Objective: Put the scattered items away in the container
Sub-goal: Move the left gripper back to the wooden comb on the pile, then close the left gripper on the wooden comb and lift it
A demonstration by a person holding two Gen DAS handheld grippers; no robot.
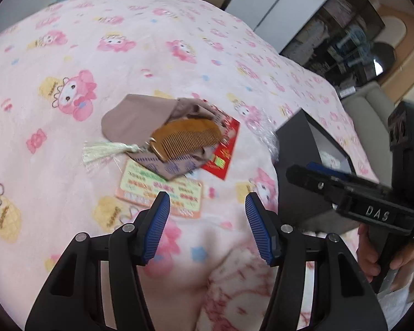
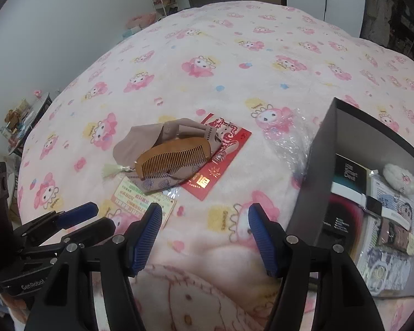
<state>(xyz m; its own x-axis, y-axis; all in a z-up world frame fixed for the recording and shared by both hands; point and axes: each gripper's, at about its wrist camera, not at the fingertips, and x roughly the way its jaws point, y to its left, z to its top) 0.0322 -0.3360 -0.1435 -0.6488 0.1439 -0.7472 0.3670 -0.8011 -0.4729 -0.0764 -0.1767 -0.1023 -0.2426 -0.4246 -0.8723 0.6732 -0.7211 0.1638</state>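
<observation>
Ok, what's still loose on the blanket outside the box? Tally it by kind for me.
Wooden comb with tassel: 1
Mauve cloth pouch: 1
Red envelope: 1
Printed card: 1
Clear plastic wrapper: 1
Total: 5 loose items. The comb lies on the pouch, which overlaps the envelope and card. The box already holds several things.

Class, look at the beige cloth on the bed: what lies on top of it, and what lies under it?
On the cloth lies a wooden comb with a pale tassel. Under it show parts of a red envelope and a printed card; their covered parts cannot be seen.
</observation>
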